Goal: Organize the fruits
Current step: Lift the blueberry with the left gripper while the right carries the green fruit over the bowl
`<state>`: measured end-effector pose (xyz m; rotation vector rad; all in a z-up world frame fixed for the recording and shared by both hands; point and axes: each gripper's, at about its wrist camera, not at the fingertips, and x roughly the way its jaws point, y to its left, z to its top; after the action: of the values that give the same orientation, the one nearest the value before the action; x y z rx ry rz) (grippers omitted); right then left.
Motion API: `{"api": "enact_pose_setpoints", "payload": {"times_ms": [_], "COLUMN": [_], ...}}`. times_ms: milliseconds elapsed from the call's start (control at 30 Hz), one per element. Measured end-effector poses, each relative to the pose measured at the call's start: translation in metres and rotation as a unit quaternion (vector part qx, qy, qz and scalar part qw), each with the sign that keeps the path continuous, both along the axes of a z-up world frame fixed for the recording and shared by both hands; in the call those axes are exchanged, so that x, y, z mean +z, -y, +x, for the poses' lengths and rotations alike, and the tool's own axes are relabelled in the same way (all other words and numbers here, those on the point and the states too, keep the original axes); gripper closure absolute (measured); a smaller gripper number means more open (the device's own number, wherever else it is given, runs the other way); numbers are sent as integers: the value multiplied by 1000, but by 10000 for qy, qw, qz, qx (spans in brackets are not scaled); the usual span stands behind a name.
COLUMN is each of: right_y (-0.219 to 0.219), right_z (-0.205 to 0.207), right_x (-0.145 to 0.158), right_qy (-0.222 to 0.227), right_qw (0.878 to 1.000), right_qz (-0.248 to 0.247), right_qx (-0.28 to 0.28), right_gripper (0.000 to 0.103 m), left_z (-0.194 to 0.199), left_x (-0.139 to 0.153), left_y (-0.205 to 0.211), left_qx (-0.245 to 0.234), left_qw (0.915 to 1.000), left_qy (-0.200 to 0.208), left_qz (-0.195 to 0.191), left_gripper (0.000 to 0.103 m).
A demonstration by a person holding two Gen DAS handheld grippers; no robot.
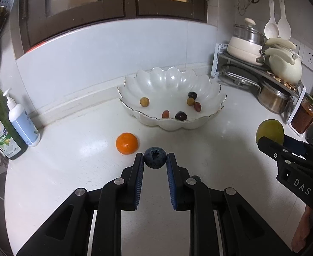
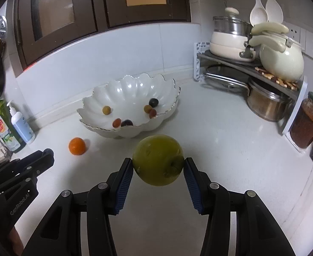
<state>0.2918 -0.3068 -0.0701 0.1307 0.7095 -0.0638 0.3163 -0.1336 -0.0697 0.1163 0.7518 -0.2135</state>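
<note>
In the left wrist view, the left gripper (image 1: 155,157) is clenched on a small dark blue blueberry (image 1: 155,157), its blue ribbed pads pressing the berry from both sides above the white kitchen countertop (image 1: 71,170). Just ahead and to the left of the fingertips, a round orange mandarin (image 1: 127,143) sits on the counter. Beyond it stands a white scalloped ceramic bowl with a thin gold rim (image 1: 171,125), holding several small grapes (image 1: 144,102) in yellow, red and dark purple, spread over its floor. At the left edge stand a green dish soap bottle (image 1: 0,123) and a white pump dispenser (image 1: 23,121) side by side. At the right edge, the right gripper (image 1: 271,138) carries a yellow-green round apple (image 1: 269,131). Behind it a corner rack (image 1: 252,72) bears cream pots and a steel pot.

In the right wrist view, the right gripper (image 2: 158,166) is grasping the yellow-green round apple (image 2: 158,163) between its blue pads, stem end turned toward the camera, raised off the countertop (image 2: 231,149). The scalloped bowl (image 2: 128,128) lies beyond, slightly left, with the grapes (image 2: 106,110) inside. The mandarin (image 2: 77,146) rests on the counter left of the bowl's front. The left gripper (image 2: 47,152) enters from the lower left; its fingertips are seen side-on and the berry is not visible here. A glass jar of reddish-brown preserve (image 2: 305,125) stands at the right, beside the rack (image 2: 241,68).
</note>
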Motion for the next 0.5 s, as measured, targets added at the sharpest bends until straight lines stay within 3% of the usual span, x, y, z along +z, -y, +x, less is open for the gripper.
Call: {"api": "enact_pose_setpoints", "payload": {"times_ms": [133, 500], "right_y": [-7, -26], "right_z": [-1, 6], "right_x": [10, 38], "right_qy": [123, 589], "right_qw": [9999, 9980], "right_qz": [19, -57], "right_qx": [45, 204], "right_gripper": [53, 53], "left_z": [4, 16], "left_x": [9, 44], "left_y": [-4, -7], "left_qx": [-61, -174], "left_qw": [9999, 9987], "left_qy": [-13, 413], "left_qz": [-153, -241], "left_gripper": [80, 80]}}
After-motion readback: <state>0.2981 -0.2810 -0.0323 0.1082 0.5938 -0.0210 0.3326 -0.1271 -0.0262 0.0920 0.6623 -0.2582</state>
